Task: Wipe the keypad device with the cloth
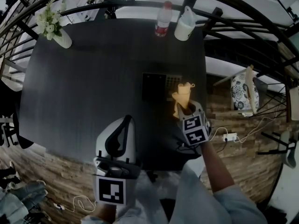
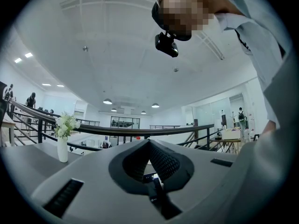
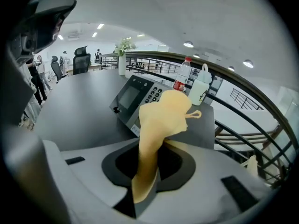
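Our left gripper [image 1: 125, 121] is clenched on nothing near the table's [image 1: 84, 78] front edge. The device [image 1: 154, 87] lies midtable, long axis left-right, keys rightward. Our right gripper [image 1: 186, 110] pinches the cloth [image 1: 183, 96], which points up along the jaws.

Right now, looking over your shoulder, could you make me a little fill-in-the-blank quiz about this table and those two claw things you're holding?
1. The right gripper is shut on a yellow ____.
2. The left gripper, its jaws together, holds ____.
3. The keypad device lies on a dark ____.
4. At the far edge, beside the white jug, stands a bottle with a ____ label.

Missing words: cloth; nothing; table; red.
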Available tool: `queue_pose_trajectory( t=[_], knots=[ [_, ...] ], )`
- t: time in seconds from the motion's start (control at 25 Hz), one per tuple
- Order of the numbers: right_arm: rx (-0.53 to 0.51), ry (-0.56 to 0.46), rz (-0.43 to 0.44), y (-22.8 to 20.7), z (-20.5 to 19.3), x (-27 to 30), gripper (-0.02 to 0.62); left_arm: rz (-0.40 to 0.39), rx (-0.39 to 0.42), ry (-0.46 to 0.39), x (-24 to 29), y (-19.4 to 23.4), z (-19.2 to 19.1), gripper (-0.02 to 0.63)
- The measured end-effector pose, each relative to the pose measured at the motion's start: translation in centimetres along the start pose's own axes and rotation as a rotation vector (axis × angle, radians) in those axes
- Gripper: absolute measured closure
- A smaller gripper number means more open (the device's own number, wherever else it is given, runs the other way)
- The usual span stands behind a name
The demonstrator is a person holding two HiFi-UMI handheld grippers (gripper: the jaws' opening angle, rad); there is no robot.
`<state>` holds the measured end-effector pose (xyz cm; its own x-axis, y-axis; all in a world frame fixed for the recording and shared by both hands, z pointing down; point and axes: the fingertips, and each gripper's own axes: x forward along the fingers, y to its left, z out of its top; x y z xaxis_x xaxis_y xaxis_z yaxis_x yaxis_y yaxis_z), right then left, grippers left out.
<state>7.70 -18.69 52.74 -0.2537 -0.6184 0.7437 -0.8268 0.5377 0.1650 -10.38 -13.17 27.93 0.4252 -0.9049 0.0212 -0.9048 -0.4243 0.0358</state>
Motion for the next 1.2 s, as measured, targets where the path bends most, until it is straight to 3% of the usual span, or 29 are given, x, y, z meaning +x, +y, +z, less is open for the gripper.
queue_pose_trajectory(
  t=[0.32, 1.0, 1.2],
  knots=[
    [0.063, -0.093, 0.068, 2.1, 0.9, -2.4, 0.525, 0.001, 0.013, -0.015, -0.5, -1.3, 0.7, 0.594],
    [0.117, -0.447, 0.031, 1.5, 8.2, -14.0, 0.525, 0.02, 0.058, -0.07, -2.1, -4.5, 3.3, 0.594],
    [0.073, -0.509, 0.009, 1.4, 9.5, -17.2, 0.525, 0.026, 0.064, -0.089, -2.4, -5.1, 4.1, 0.594]
  ],
)
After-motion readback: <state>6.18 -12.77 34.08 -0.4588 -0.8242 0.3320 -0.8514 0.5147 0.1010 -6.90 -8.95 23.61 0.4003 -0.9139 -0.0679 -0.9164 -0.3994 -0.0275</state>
